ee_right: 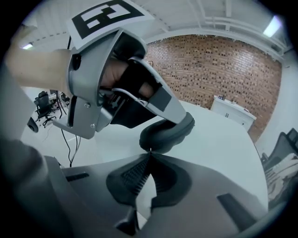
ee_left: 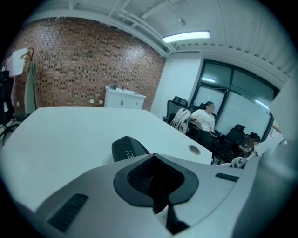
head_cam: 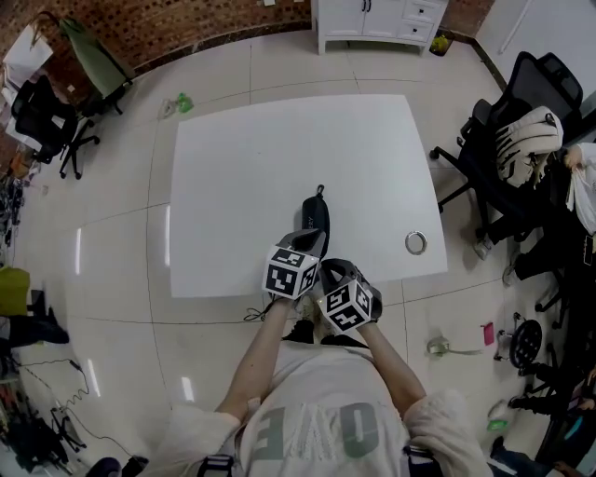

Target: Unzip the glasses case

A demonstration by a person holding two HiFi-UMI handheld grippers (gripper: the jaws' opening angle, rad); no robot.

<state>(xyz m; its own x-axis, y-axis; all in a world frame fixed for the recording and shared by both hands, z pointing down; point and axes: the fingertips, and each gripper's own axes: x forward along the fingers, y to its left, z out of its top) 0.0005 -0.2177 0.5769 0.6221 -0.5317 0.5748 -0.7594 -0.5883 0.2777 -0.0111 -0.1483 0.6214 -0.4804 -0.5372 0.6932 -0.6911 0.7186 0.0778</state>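
A black glasses case [head_cam: 315,216] lies lengthwise near the front edge of the white table [head_cam: 242,186]. My left gripper [head_cam: 307,245] is at its near end. In the right gripper view the left gripper [ee_right: 179,116] has its fingers closed over the case [ee_right: 168,132]. In the left gripper view the jaws [ee_left: 155,157] are shut and the case [ee_left: 126,148] shows just beyond them. My right gripper [head_cam: 329,273] sits beside it, to the right and closer to me. Its jaws [ee_right: 150,152] are shut, with the tips pinching a small zipper pull at the case's end.
A small metal ring [head_cam: 415,242] lies on the table's right side, near the front. Black office chairs [head_cam: 517,140] stand to the right, another chair [head_cam: 42,116] far left, and a white cabinet [head_cam: 372,19] at the back. People sit beyond the table [ee_left: 205,118].
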